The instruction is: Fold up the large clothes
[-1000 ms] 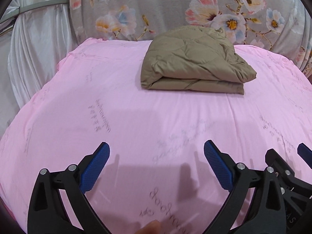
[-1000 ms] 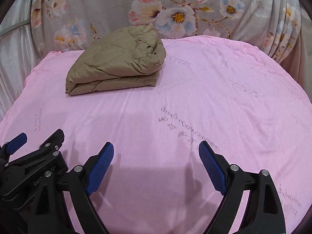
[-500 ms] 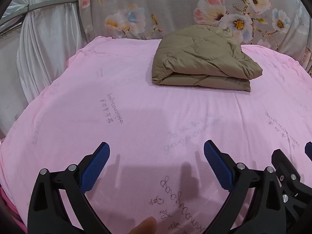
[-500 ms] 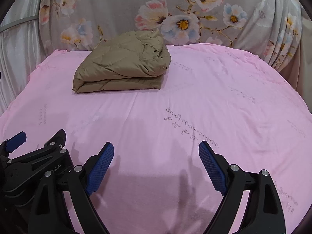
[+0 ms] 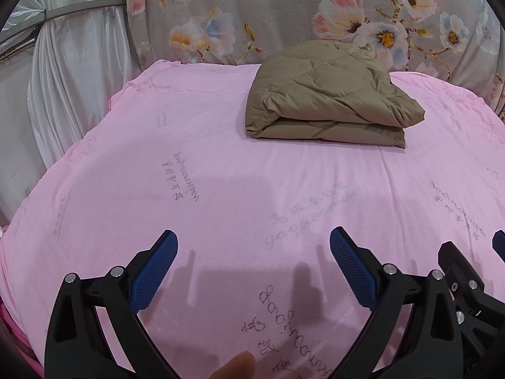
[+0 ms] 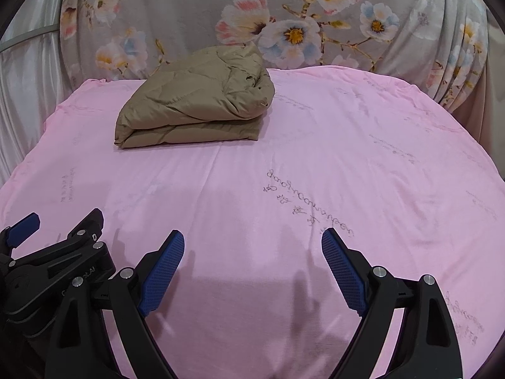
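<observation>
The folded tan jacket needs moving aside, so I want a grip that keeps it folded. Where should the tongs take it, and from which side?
Judging by its pose, take the folded tan jacket at the stacked near edge, coming in low from the front. There the layers lie flat and even, so the left tongs and right tongs, both open, could likely pinch them together. The right end is bunched and would probably unravel.

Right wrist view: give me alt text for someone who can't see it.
A folded tan jacket lies at the far left of a pink sheet, before a floral drape. In the foreground the right gripper hangs open and empty above the sheet, the left gripper beside it at lower left.
</observation>
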